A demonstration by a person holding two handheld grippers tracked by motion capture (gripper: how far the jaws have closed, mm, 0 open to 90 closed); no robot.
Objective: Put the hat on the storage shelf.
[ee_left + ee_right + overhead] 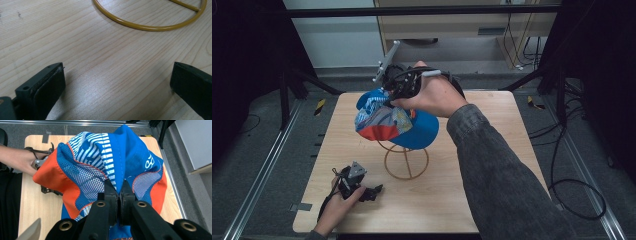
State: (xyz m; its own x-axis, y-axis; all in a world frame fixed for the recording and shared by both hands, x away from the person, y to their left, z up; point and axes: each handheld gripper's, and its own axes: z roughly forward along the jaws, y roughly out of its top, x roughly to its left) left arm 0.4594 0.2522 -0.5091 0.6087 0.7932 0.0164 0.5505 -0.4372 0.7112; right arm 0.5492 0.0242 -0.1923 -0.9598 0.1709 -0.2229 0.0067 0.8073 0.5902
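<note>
Over the table's middle: cap [394, 120] being seated on, or lifted off, the wire stand [406, 160].
Right gripper [119, 192] is pinching the crown fabric between closed jaws; left gripper [374, 191] is resting wide and empty near the front-left corner. Likely next: aligning crown with stand top before letting go.

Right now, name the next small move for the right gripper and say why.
Probably lower the blue-and-orange mesh cap onto the yellow wire stand. The right gripper is shut on its crown, holding it just above the stand, while the left gripper rests open on the wooden table.
</note>
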